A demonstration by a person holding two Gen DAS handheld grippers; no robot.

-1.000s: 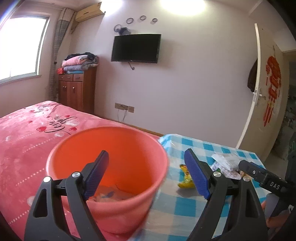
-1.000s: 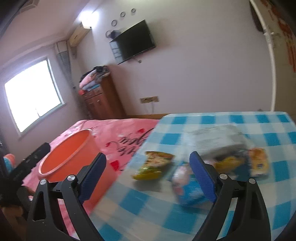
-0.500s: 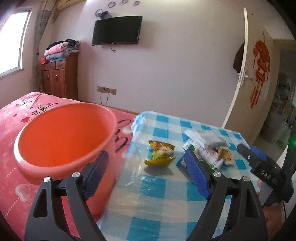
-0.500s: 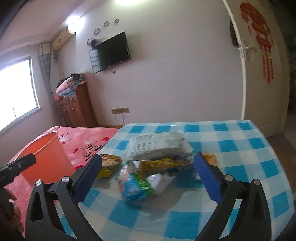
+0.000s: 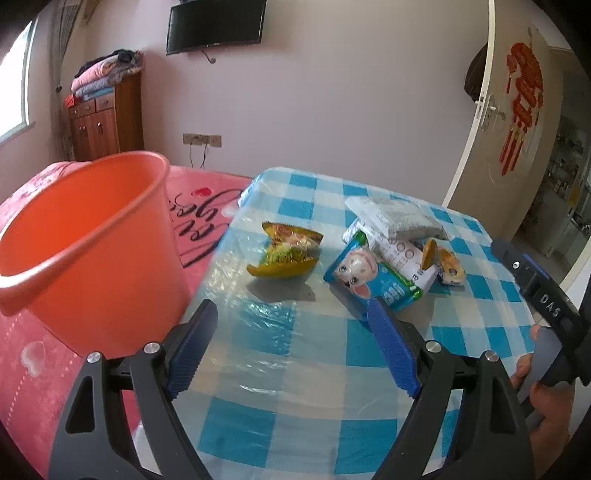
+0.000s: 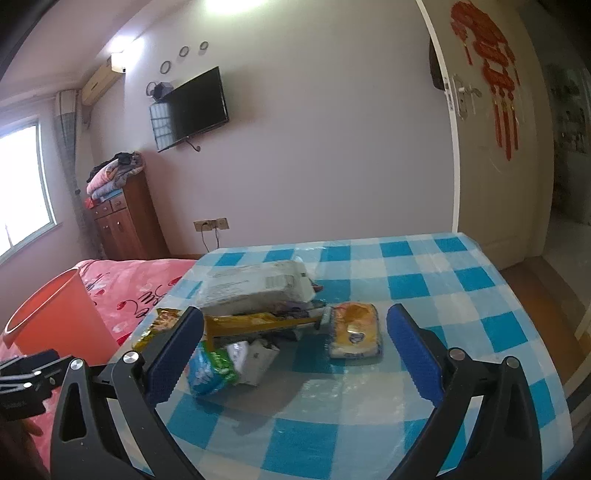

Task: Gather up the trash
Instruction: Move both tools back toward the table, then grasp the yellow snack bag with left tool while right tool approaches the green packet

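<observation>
An orange bucket [image 5: 85, 247] stands on the pink bed at the left of the table; it also shows in the right wrist view [image 6: 55, 321]. Wrappers lie on the blue checked tablecloth [image 5: 295, 369]: a yellow-green snack bag [image 5: 288, 251], a blue pouch with a dog face [image 5: 369, 277], a grey-white packet [image 5: 395, 218] and a small orange packet [image 6: 354, 330]. My left gripper [image 5: 291, 347] is open and empty, short of the snack bag. My right gripper [image 6: 295, 354] is open and empty, its jaws either side of the pile.
The pink bedspread [image 5: 29, 369] borders the table on the left. A wooden cabinet [image 5: 107, 118] with folded blankets and a wall TV [image 5: 216, 22] stand behind. An open door [image 6: 495, 147] is at the right. The other hand-held gripper [image 5: 546, 306] shows at the right edge.
My left gripper has swung right from over the bucket to the table and come closer to the wrappers. My right gripper has turned to face the pile and moved nearer.
</observation>
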